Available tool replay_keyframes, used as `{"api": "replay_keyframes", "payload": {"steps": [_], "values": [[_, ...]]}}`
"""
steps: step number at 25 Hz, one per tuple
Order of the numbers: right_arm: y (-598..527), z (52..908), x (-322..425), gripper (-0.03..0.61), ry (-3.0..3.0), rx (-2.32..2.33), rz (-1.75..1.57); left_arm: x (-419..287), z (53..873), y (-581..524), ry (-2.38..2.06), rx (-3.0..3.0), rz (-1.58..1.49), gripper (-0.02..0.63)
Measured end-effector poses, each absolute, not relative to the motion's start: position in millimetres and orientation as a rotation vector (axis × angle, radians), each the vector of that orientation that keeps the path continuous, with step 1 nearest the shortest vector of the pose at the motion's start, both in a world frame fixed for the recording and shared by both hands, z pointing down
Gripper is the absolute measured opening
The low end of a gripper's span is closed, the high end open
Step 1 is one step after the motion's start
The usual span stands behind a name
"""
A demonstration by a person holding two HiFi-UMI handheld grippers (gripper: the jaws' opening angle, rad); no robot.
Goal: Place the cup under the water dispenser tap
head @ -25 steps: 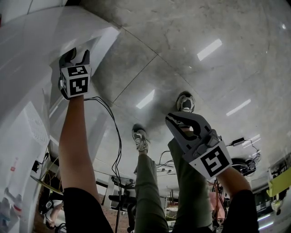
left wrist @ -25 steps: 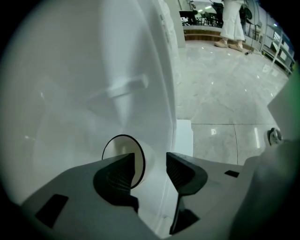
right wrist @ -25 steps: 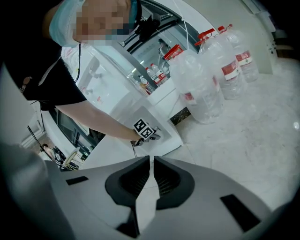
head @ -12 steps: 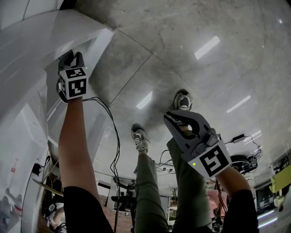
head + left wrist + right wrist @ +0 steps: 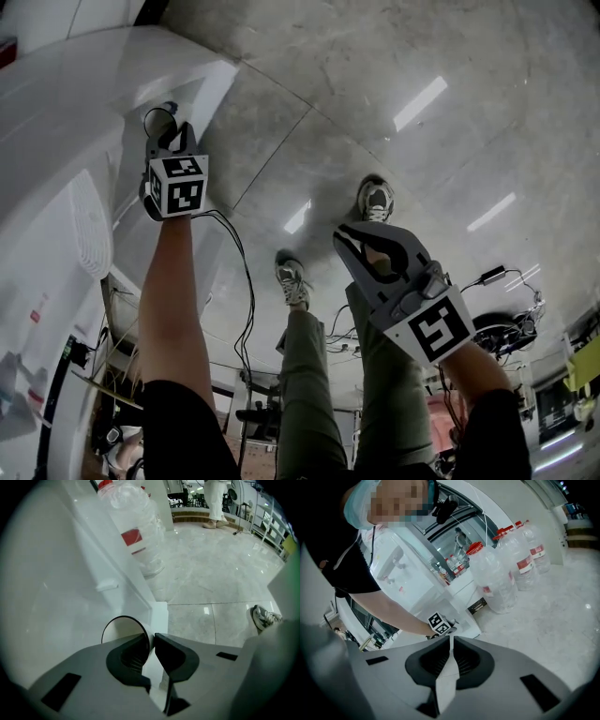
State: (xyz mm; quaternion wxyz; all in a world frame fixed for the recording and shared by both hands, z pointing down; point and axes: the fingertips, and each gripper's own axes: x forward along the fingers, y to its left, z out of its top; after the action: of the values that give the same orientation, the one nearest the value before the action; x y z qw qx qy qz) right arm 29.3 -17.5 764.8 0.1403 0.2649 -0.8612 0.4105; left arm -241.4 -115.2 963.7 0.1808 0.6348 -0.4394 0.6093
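Note:
A white paper cup (image 5: 123, 631) shows in the left gripper view with its round mouth toward the camera, against the white water dispenser (image 5: 65, 578). My left gripper (image 5: 152, 638) pinches the cup's wall, its jaws still closing, one inside the rim and one outside. In the head view the left gripper (image 5: 165, 124) hangs beside the dispenser's white body (image 5: 66, 141); the cup is barely visible there. My right gripper (image 5: 451, 640) is shut with nothing in it and hangs over the floor near the person's shoe (image 5: 376, 199), apart from the cup.
Several large water bottles (image 5: 502, 576) with red caps stand on the floor beside the dispenser (image 5: 401, 571). One bottle (image 5: 133, 524) rises just behind the cup. Cables (image 5: 234, 272) trail across the polished stone floor (image 5: 422, 84). The person's legs and shoes (image 5: 292, 278) stand between the grippers.
The left jaws were wide apart a second ago and have come together on the cup's wall. The left hand then shifted right in the head view. The right gripper rose slightly.

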Motion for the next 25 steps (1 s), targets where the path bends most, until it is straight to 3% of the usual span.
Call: {"api": "replay_keyframes", "payload": {"steps": [25], "values": [[43.0,560.4,17.2,0.046,-2.601,0.969,1.100,-112.7,727.6,-23.0,-0.892,2.161,1.623,0.064]]}}
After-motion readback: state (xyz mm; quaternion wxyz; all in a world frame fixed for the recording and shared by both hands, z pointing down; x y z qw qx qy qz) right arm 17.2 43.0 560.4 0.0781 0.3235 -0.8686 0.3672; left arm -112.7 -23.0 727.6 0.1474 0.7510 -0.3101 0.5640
